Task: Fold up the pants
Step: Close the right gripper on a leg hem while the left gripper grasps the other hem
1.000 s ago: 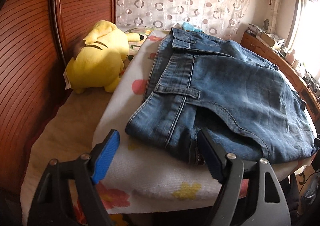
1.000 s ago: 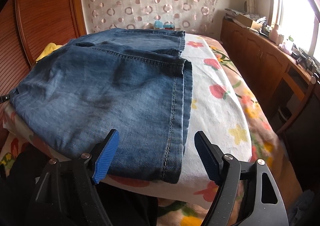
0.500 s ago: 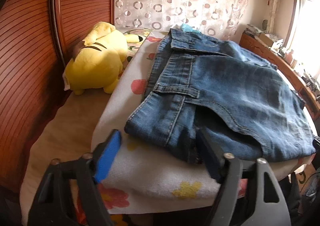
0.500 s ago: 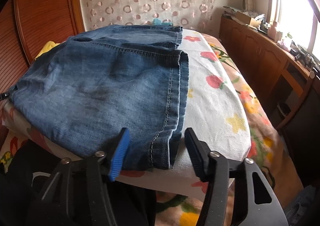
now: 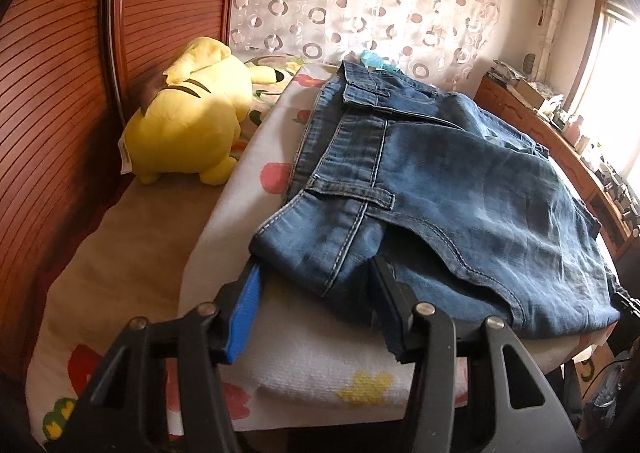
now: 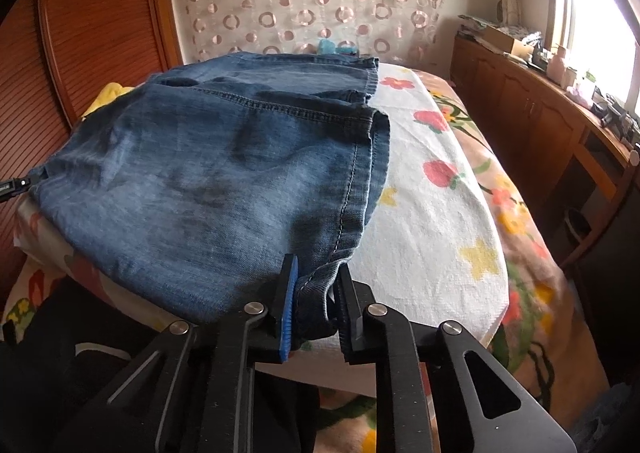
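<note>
Folded blue jeans (image 5: pixel 460 193) lie on a white flowered towel (image 5: pixel 312 357) spread over the bed. In the left wrist view my left gripper (image 5: pixel 316 269) is at the near waistband corner. Its jaws are closing with that denim corner between them, and the blue pad (image 5: pixel 244 309) is just meeting the cloth. In the right wrist view the jeans (image 6: pixel 208 181) end in a stitched hem at the near right corner. My right gripper (image 6: pixel 316 273) is closing there, and its pads pinch the bunched hem.
A yellow plush toy (image 5: pixel 188 121) lies against the ribbed wooden headboard (image 5: pixel 60 93) left of the jeans. A long wooden cabinet (image 6: pixel 540 121) with clutter on top runs along the right wall under a bright window. A circle-patterned curtain (image 6: pixel 312 5) hangs behind the bed.
Both pairs of jaws have narrowed. The right ones came together on the hem corner and bunched it. The left ones drew in around the waistband corner. Neither hand has shifted.
</note>
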The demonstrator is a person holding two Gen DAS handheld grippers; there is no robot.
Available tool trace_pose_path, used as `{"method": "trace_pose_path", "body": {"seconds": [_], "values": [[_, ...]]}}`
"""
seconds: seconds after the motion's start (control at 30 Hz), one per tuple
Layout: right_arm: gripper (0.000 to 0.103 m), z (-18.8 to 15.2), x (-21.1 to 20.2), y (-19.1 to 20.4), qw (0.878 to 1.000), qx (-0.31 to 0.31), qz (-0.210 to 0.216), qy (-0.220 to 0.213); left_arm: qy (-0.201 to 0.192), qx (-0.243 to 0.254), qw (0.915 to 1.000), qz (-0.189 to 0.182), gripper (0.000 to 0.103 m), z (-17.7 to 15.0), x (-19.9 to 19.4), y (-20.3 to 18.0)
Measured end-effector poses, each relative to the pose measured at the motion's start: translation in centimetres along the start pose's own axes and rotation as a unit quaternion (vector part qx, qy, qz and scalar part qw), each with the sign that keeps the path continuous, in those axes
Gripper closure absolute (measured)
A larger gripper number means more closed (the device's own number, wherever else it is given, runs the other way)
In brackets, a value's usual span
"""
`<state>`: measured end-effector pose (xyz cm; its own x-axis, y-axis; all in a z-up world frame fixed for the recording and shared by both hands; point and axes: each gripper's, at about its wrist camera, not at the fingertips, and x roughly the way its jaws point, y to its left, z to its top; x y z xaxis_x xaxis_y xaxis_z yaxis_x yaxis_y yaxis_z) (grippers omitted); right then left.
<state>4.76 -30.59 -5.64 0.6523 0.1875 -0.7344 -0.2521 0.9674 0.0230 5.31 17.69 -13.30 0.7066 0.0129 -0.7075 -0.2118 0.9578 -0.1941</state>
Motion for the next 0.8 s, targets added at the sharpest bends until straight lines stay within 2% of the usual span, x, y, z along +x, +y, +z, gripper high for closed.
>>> {"method": "trace_pose_path", "body": {"seconds": [0.13,0.3,0.8], "values": [[0.092,0.5,-0.4,0.0,1.000,-0.006,0.009,-0.010,-0.009,0.015,0.9998,-0.003,0.077,0.1,-0.5,-1.0],[0.093,1.8,-1.3,0.0,0.999,-0.012,0.016,-0.028,-0.030,0.036,0.9989,-0.007,0.087,0.7,-2.1,-2.0],[0.095,5.1,-3.2,0.0,0.996,-0.013,0.028,-0.085,-0.077,0.061,0.9950,-0.021,0.092,4.2,-5.0,-3.8]]}}
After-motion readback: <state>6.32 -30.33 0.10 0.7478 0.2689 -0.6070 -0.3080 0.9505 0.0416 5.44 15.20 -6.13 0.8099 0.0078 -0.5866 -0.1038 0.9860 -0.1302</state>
